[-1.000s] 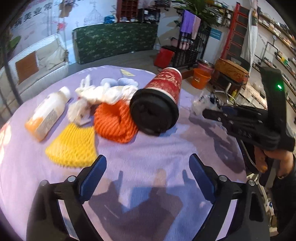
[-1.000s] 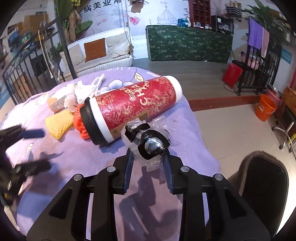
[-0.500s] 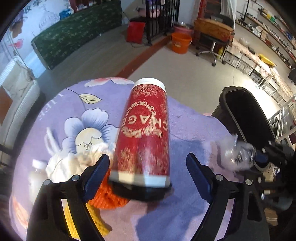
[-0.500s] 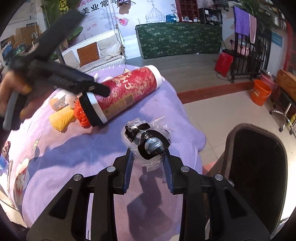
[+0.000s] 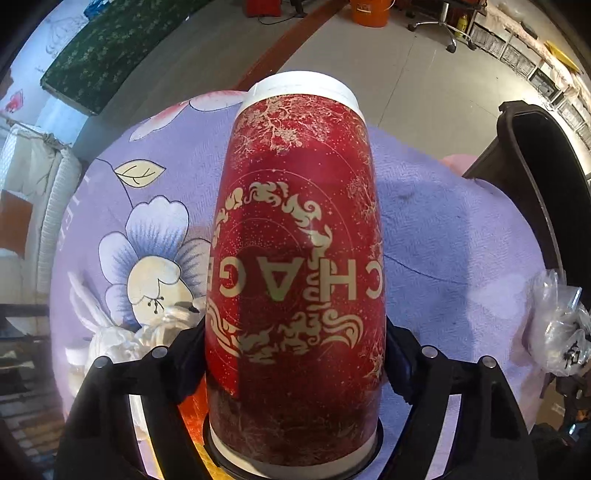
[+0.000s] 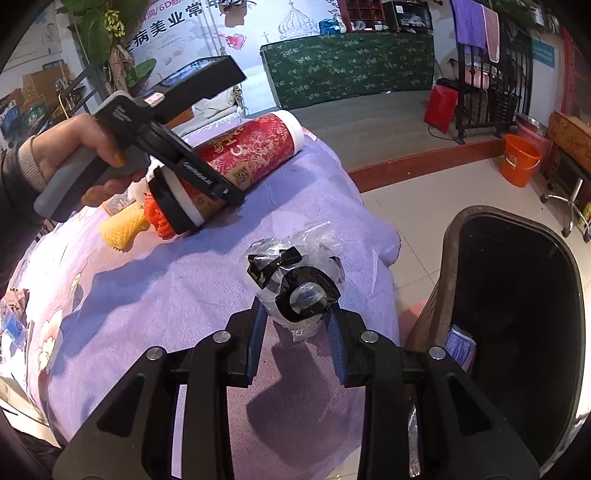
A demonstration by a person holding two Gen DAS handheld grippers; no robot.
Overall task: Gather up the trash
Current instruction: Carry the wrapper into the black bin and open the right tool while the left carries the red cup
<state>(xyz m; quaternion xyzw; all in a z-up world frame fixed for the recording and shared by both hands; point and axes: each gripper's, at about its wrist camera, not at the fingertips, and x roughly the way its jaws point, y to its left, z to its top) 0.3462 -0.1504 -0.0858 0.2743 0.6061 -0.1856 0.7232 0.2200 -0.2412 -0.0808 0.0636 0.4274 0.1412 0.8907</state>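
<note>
Red paper cup (image 5: 295,266) lay between the closing left claw (image 5: 295,365); squeeze gently. Right claw (image 6: 297,332) clamped the plastic wrapper (image 6: 291,280).

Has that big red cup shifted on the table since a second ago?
No. In the right view the red cup lies in the same spot beside the orange net; only the left gripper came down around it.

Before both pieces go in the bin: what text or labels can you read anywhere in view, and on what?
"CHAGE", upside down in gold: red cup, lying between the left gripper jaws.
"病美业常": wall banner, cut off.
QR code on the cup: too small to read.
Black characters on the clear plastic wrapper in the right gripper: crumpled, unreadable.
Grey mount lettering: blurred.
</note>
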